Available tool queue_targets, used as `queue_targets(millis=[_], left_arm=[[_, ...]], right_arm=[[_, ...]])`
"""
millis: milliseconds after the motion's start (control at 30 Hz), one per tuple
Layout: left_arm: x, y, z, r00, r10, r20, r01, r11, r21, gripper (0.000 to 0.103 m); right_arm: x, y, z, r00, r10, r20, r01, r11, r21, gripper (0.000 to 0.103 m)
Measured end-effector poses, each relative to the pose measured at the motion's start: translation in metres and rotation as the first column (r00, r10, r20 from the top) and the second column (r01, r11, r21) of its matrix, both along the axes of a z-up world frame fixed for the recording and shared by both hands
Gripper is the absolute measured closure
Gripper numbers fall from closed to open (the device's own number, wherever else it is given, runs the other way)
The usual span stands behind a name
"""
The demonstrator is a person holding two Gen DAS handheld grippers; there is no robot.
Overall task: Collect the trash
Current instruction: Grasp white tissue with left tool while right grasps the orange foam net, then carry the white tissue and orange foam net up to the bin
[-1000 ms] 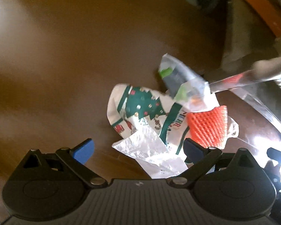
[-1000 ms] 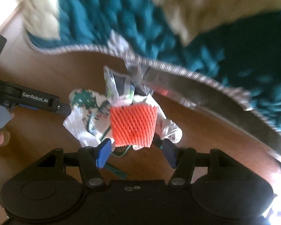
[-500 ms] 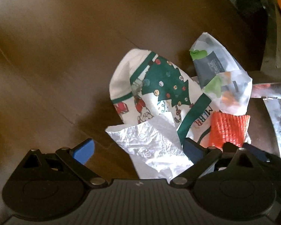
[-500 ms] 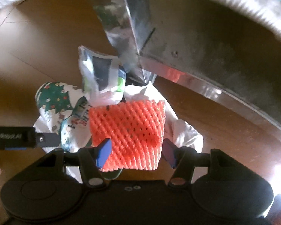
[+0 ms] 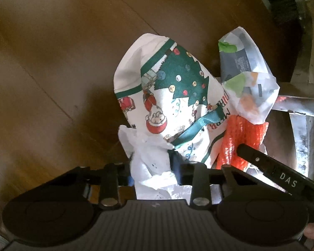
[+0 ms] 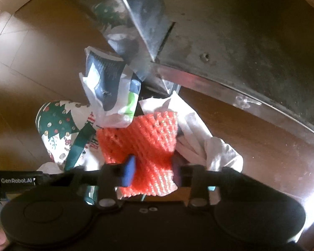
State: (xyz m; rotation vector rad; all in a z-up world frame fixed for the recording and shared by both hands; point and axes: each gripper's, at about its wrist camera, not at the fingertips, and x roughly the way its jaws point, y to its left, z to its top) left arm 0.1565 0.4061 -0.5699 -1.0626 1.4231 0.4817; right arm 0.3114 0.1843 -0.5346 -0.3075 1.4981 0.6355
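Left gripper (image 5: 152, 167) clamps crumpled white tissue (image 5: 150, 163); right gripper (image 6: 152, 167) clamps orange foam net sleeve (image 6: 144, 144). Both loads touch the Christmas-print bag (image 5: 169, 96) — it lies just beyond, nearer the left gripper.

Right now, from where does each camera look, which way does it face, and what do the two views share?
Left wrist: sits on the left gripper, faces down at the floor; jaws closed on white tissue; right gripper's arm at lower right.
Right wrist: sits on the right gripper, faces the same pile; jaws closed on orange foam net.
Shared: Christmas bag, orange foam net, plastic wrapper.
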Motion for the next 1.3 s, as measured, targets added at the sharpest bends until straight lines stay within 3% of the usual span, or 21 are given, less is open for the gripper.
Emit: queue_targets(millis=[100, 400, 500, 733, 1067, 1300], left_arm=[[-0.008, -0.002, 0.004, 1.000, -0.002, -0.015, 0.002, 1.000, 0.001, 0.086], [-0.031, -0.006, 0.049, 1.000, -0.013, 0.021, 0.012, 0.998, 0.054, 0.095], [-0.038, -0.001, 0.077, 0.999, -0.017, 0.047, 0.013, 0.996, 0.084, 0.096], [-0.021, 0.007, 0.162, 0.982, -0.064, 0.179, 0.032, 0.983, 0.179, 0.095], [0.012, -0.012, 0.306, 0.910, -0.212, 0.357, 0.073, 0.928, 0.365, 0.095], [0.017, -0.044, 0.398, 0.846, -0.301, 0.440, 0.093, 0.896, 0.435, 0.095]], right_arm=[[-0.002, -0.003, 0.009, 1.000, 0.007, 0.002, -0.007, 1.000, 0.007, 0.085], [-0.027, -0.021, 0.070, 0.992, 0.108, 0.064, -0.110, 0.993, 0.034, 0.086], [-0.035, -0.031, 0.105, 0.985, 0.141, 0.102, -0.147, 0.988, 0.056, 0.086], [-0.048, -0.056, 0.202, 0.976, 0.098, 0.192, -0.124, 0.984, 0.128, 0.086], [-0.078, -0.103, 0.350, 0.934, 0.023, 0.356, -0.093, 0.979, 0.179, 0.086], [-0.101, -0.149, 0.438, 0.895, -0.023, 0.445, -0.081, 0.974, 0.212, 0.087]])
